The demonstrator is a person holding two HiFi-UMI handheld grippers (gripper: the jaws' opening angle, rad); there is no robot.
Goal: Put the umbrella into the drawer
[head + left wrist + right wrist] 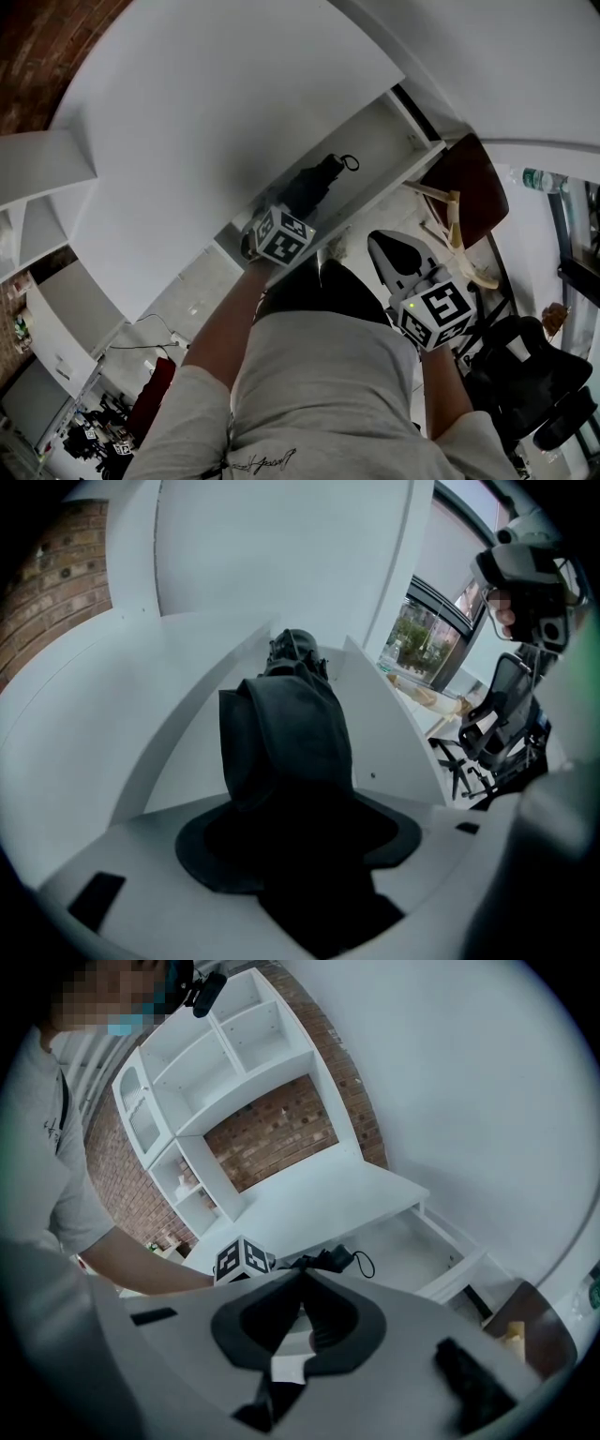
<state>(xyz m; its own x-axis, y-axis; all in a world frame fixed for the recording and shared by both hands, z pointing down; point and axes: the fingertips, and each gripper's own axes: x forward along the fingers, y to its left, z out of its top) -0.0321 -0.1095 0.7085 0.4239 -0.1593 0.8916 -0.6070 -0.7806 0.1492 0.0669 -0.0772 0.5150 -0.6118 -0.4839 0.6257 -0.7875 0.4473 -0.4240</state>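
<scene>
Left gripper point(286, 217) on umbrella point(317, 183), white drawer point(380, 141), brick wall point(33, 47)

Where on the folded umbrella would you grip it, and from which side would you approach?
Grip the folded umbrella across its thick fabric-wrapped body, near the end away from the handle loop, coming from above. It lies lengthwise in the open drawer, whose walls block the sides; the left gripper holds it this way.

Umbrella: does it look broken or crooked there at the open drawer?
Nothing stands out. The black umbrella is folded shut and held in the left gripper. It points lengthwise along the open white drawer, so it isn't crooked. Its strap loop sticks out at the far end, which is normal. No damage shows.
</scene>
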